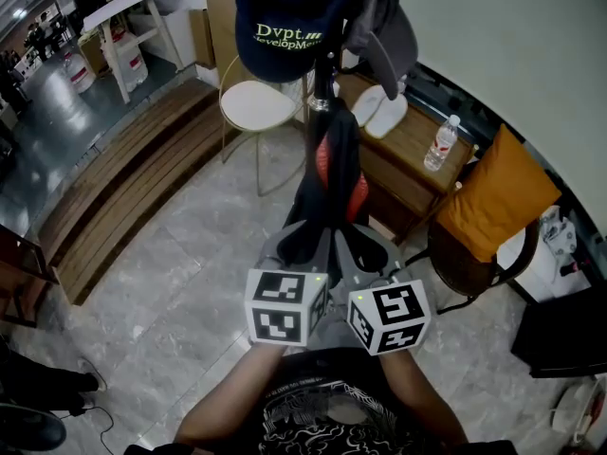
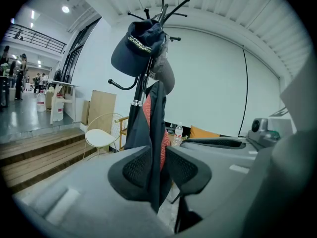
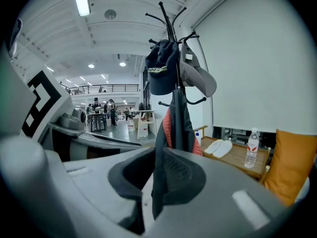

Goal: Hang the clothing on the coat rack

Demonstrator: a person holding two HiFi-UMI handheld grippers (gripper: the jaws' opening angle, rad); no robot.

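A black coat rack (image 1: pixel 322 88) stands ahead with a navy cap (image 1: pixel 283 31) and a grey cap (image 1: pixel 389 36) on its hooks. From it hangs a dark garment (image 1: pixel 334 173) with red lining, straight down along the pole. My left gripper (image 1: pixel 302 249) and right gripper (image 1: pixel 365 254) sit side by side at its lower end. In the left gripper view the hem (image 2: pixel 156 133) drops between the pads of my left gripper (image 2: pixel 157 165), a thin gap showing beside it. In the right gripper view the hem (image 3: pixel 166 152) likewise hangs between the parted pads of my right gripper (image 3: pixel 158 170).
A white round chair (image 1: pixel 258 102) stands left of the rack. Behind it is a low wooden bench (image 1: pixel 417 150) with slippers (image 1: pixel 379 112) and a water bottle (image 1: pixel 441 143). A chair with an orange cushion (image 1: pixel 498 197) is at right, wooden steps (image 1: pixel 123 178) at left.
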